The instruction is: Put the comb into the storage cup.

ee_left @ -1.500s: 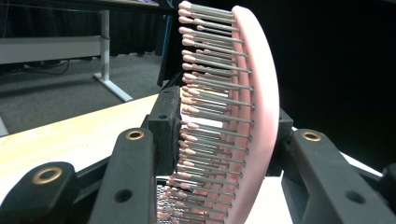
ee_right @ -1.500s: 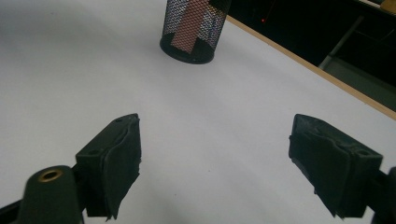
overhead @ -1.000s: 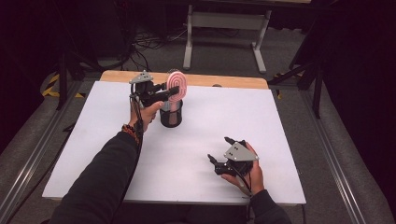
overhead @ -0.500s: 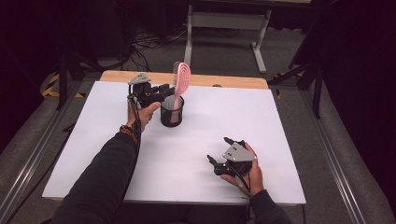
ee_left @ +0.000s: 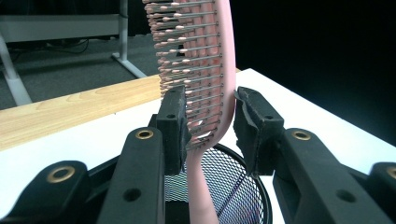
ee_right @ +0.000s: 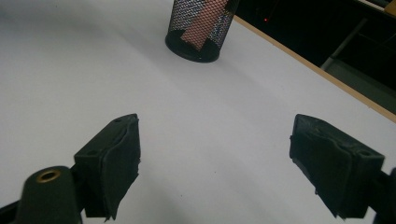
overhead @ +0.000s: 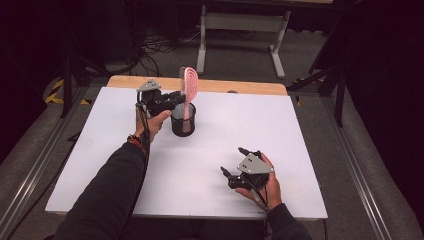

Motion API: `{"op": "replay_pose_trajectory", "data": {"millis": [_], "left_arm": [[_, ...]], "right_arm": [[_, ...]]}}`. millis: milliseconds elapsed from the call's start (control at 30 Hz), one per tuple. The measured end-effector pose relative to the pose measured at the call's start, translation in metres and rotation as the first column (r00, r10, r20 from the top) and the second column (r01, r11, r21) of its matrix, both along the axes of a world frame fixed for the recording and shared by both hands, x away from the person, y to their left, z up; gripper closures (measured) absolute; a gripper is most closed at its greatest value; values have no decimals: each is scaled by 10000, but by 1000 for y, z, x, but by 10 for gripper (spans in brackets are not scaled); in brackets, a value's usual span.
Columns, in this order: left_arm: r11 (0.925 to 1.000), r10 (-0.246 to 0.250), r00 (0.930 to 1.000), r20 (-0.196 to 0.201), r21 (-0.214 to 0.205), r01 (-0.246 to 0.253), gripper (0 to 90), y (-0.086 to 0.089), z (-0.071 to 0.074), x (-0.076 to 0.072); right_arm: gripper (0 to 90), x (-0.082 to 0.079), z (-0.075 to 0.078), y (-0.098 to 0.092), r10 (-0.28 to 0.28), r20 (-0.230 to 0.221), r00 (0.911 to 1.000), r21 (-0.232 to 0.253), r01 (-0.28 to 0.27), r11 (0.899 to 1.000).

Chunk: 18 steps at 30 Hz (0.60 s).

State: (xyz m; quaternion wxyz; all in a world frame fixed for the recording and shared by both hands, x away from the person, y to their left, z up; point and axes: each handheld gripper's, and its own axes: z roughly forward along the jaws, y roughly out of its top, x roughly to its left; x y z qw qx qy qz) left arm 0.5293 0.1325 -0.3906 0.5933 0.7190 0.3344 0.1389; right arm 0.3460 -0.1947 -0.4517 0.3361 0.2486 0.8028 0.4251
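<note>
High view: the pink hairbrush (overhead: pixel 189 85) stands almost straight up, handle down in the black mesh cup (overhead: pixel 183 120), bristle head on top. The left hand-held gripper (overhead: pixel 172 98) pinches it; the right hand-held gripper (overhead: pixel 234 165) is spread wide over the table (overhead: pixel 100 145).

White bench (overhead: pixel 210 165) brightly lit from above; surroundings dark; soft shadows; near fingers (ee_right: pixel 112 154) slightly blurred.

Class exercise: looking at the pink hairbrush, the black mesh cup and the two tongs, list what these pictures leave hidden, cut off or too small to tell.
- Pink hairbrush: its top is cut off by the upper edge of the left gripper view.
- Its handle end: hidden inside the mesh cup; high view too small to show whether it touches bottom.
- Mesh cup's rim: cut off by the top edge of the right gripper view.
- Left tongs: right pad's contact with the brush unclear.
</note>
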Motion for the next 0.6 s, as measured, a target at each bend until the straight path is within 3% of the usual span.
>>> {"op": "replay_pose_trajectory", "data": {"millis": [200, 467, 600], "left_arm": [[9985, 105, 9990, 444, 530, -128, 654, -2, 5, -5], [9972, -88, 9970, 764, 750, 31, 643, -3, 14, -10], [9948, -91, 9937, 1113, 1018, -23, 632, -4, 19, -13]], "right_arm": [[170, -1, 1, 0, 28, 89, 10000, 41, -29, 10000], [170, -1, 1, 0, 22, 113, 9999, 56, -23, 10000], [165, -1, 2, 1, -100, 160, 9998, -4, 100, 9999]]}}
